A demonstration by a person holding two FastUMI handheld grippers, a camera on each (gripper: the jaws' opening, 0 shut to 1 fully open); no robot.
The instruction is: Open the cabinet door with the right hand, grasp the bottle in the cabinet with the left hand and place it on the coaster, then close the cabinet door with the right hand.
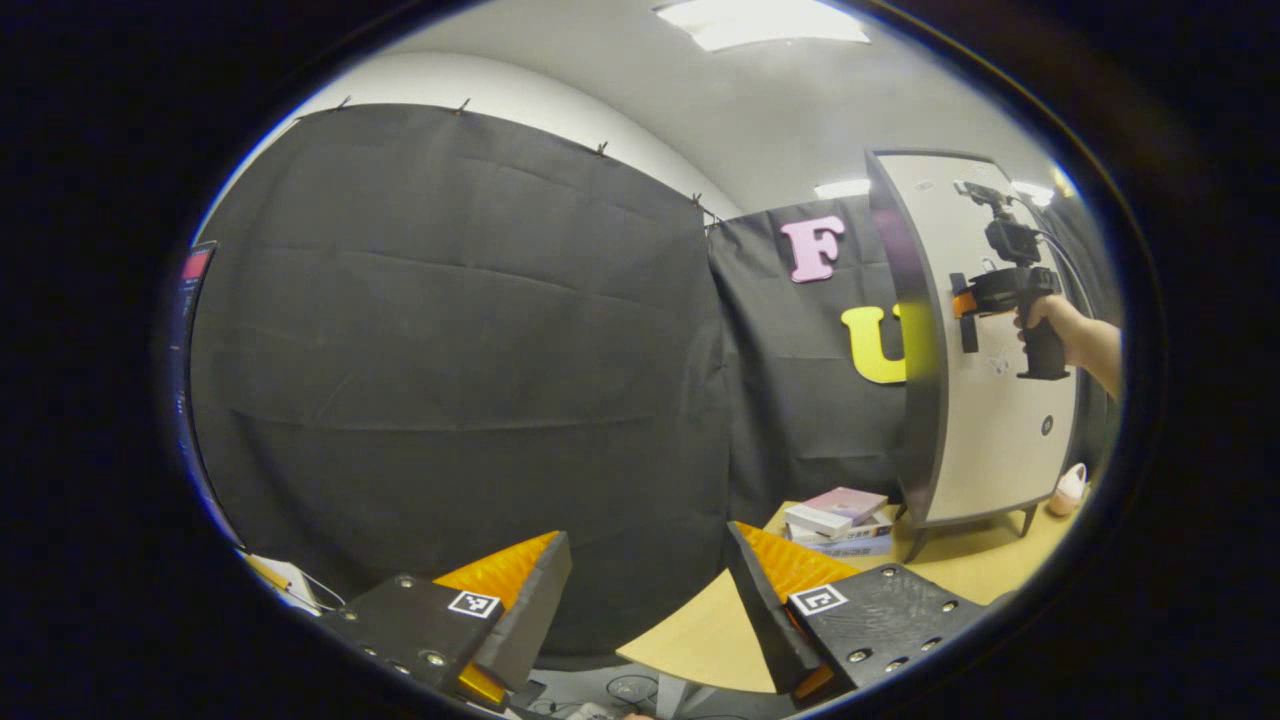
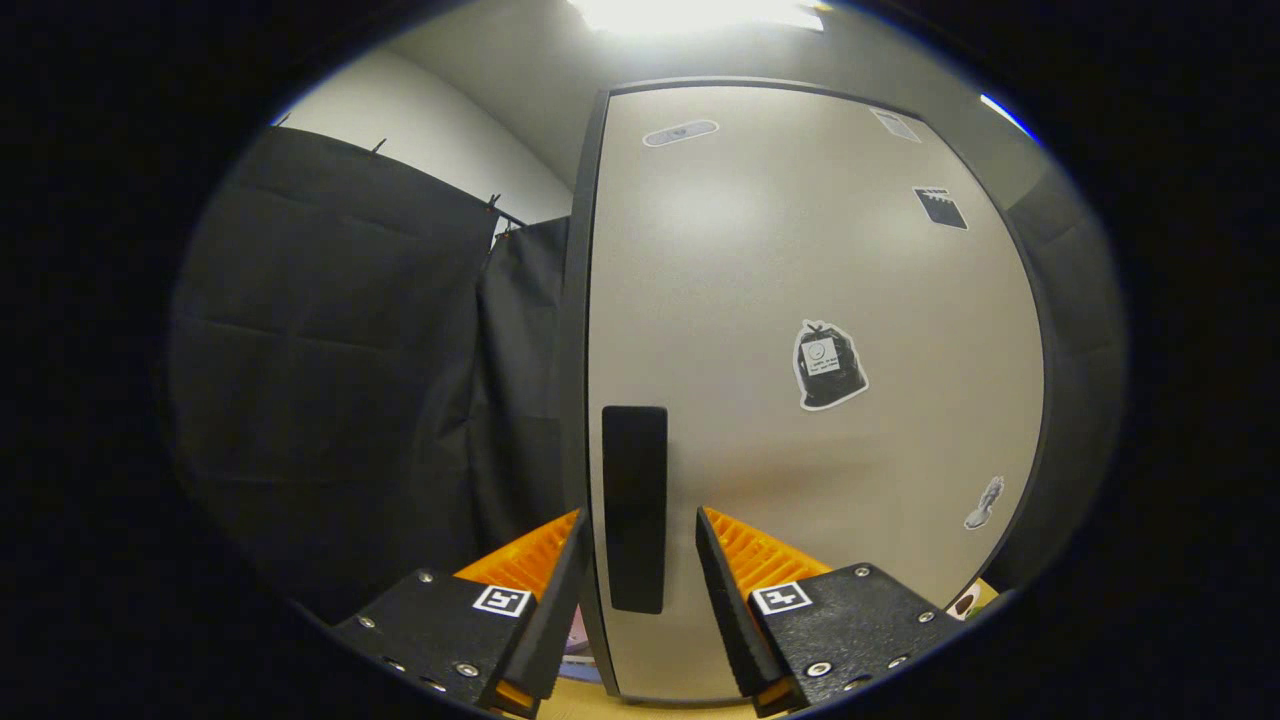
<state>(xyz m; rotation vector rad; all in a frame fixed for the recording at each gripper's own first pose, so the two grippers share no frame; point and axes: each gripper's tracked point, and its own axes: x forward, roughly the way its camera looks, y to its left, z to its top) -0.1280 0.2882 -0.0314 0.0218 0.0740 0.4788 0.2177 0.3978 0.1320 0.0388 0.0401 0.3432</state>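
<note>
Right gripper view: fingers [image 2: 560,590] spread on either side of the dark handle [image 2: 634,505] of the closed cabinet door [image 2: 800,300], not yet pinching it. Could slip off if pulled before clamping, or scrape the door edge. Left gripper [image 1: 650,590] open and empty over the table [image 1: 700,630]; bottle presumably behind the door, unseen.

Stack of books [image 1: 838,520] on wooden table [image 1: 700,630], pale rounded object [image 1: 1068,490] near table edge
</note>
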